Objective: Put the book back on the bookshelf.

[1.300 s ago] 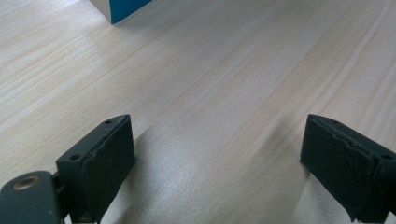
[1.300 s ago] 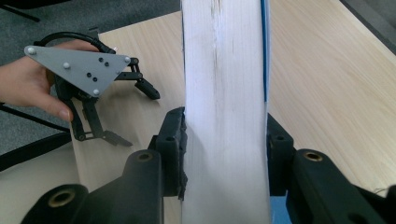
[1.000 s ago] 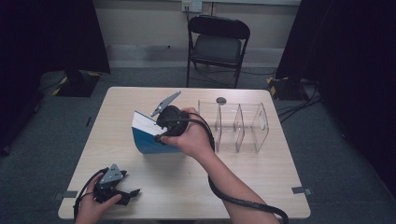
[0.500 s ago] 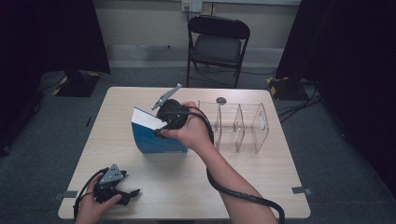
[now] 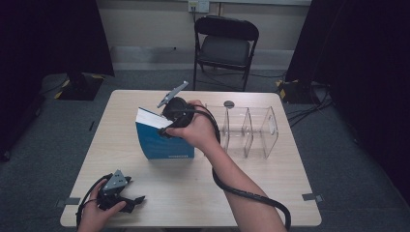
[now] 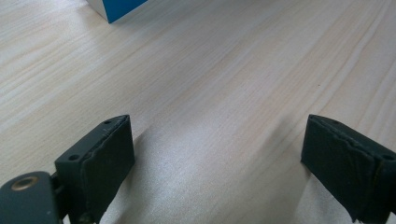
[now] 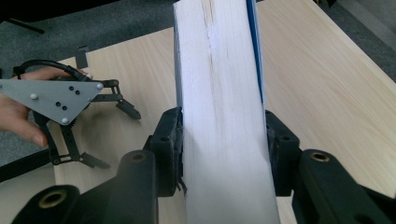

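A thick blue book (image 5: pixel 164 145) with white page edges (image 7: pixel 219 70) stands on its edge on the table's middle, leaning a little. My right gripper (image 5: pixel 162 126) comes down on its upper edge. The book sits between the jaws (image 7: pixel 223 140), and both pads still touch its sides. The jaws have just been opening slightly around it. My left gripper (image 5: pixel 131 203) rests on the table near the front left corner. Its jaws (image 6: pixel 215 158) stand wide open over bare wood, and it also shows from the right gripper view (image 7: pixel 120 139).
A clear acrylic divider rack (image 5: pixel 251 128) stands right of the book, close to my right hand. A small dark disc (image 5: pixel 228 103) lies behind the rack. A black folding chair (image 5: pixel 225 43) stands beyond the table's far edge (image 5: pixel 145 93).
My right hand has shifted slightly toward the far side, taking the book's top edge with it. The left gripper has stayed still.
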Tool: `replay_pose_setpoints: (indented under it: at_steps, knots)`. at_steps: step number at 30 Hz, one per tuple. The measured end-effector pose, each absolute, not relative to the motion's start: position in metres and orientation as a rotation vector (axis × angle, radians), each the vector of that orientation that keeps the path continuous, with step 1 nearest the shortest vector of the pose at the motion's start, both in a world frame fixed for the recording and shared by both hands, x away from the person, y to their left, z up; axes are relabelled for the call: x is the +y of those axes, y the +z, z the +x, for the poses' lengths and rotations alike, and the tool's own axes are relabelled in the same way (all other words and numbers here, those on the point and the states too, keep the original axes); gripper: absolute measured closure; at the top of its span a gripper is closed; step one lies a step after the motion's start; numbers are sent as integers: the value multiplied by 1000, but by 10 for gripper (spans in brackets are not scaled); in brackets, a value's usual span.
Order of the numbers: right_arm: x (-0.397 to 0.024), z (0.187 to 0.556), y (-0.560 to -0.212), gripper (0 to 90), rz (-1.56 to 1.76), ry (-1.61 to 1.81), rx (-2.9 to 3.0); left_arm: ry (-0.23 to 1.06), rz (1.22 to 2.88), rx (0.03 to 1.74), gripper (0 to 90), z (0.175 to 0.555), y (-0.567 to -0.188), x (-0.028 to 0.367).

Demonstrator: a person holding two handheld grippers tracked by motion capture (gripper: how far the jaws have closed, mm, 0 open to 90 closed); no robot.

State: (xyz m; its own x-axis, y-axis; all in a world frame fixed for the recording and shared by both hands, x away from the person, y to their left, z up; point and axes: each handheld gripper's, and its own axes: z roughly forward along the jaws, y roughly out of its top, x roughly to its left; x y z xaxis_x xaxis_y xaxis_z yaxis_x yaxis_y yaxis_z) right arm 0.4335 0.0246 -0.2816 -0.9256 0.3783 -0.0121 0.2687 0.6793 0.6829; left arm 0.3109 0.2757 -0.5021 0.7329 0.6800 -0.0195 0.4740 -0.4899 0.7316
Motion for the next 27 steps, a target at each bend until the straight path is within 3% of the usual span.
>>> replay_pose_setpoints:
  at_steps: [8,16,18,19,27]
  knots:
    - [29,441,-280,455,539,1047,2720,351,2181,867,88,311,-502,276]
    - [34,445,-286,437,482,988,2704,364,2191,854,88,311,-502,276]
    - [35,445,-286,478,475,977,2717,363,2190,855,87,311,-502,276]
    - [34,445,-286,567,468,985,2734,363,2190,855,87,311,-502,276]
    - [37,439,-287,607,570,1023,2756,357,2186,858,87,311,-502,276]
